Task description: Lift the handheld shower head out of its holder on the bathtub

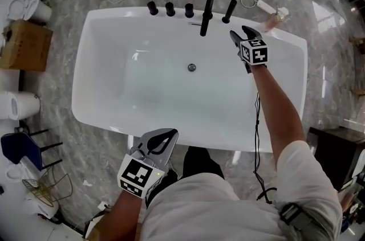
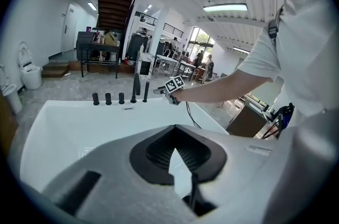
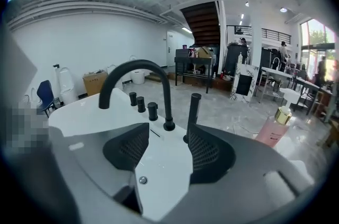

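Your right gripper [image 1: 240, 35], spread and empty, near the slim black shower head [image 1: 229, 11].
Your left gripper [image 1: 166, 136]: pressed together, above the white bathtub [image 1: 102, 35] rim.

The person wears a white short-sleeved shirt [image 1: 228, 203], a dark strap [image 1: 290, 215] on the sleeve at lower right, and a thin black cable [image 1: 257, 131] beside that arm. The left gripper [image 1: 170, 134] and right gripper [image 1: 239, 32] carry black-and-white marker cubes.
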`<state>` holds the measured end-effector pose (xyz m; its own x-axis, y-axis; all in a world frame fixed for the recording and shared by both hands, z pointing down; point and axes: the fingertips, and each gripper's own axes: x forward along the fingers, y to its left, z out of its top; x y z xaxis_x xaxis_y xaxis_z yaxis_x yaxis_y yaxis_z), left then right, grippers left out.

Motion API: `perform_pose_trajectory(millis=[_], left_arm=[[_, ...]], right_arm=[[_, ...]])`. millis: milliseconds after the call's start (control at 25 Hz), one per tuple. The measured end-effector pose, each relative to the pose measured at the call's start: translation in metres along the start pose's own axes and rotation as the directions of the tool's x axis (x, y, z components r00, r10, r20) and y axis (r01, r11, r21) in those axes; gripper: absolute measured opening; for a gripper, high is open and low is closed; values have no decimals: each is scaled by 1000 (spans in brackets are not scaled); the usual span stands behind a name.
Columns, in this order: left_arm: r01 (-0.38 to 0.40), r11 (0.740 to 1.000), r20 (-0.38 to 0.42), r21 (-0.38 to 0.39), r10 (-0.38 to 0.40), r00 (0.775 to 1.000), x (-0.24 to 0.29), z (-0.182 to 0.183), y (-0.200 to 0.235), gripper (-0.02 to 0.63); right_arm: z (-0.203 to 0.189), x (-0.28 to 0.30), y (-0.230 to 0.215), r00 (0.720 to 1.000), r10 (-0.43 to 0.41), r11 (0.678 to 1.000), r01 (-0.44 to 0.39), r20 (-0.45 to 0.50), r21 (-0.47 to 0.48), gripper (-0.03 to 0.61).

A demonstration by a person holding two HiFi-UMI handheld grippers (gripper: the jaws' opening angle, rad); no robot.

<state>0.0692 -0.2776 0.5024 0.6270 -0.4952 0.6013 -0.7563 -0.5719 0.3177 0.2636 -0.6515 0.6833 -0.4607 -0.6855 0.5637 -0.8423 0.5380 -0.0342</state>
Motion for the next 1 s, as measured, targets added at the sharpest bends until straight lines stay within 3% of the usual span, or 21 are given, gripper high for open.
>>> perform_pose_trajectory(millis=[440, 880, 1000], left_arm=[[32, 999, -37, -30, -33, 999, 34, -16, 17, 7], [53, 996, -75, -69, -58, 995, 58, -31, 29, 6], [58, 995, -85, -77, -64, 994, 63, -36, 32, 7]], right_arm=[[-9, 79, -42, 998, -48, 999, 48, -38, 18, 247], [-12, 135, -71, 996, -71, 988, 77, -46, 135, 250], [-12, 144, -73, 995, -77, 988, 84, -61, 128, 250]])
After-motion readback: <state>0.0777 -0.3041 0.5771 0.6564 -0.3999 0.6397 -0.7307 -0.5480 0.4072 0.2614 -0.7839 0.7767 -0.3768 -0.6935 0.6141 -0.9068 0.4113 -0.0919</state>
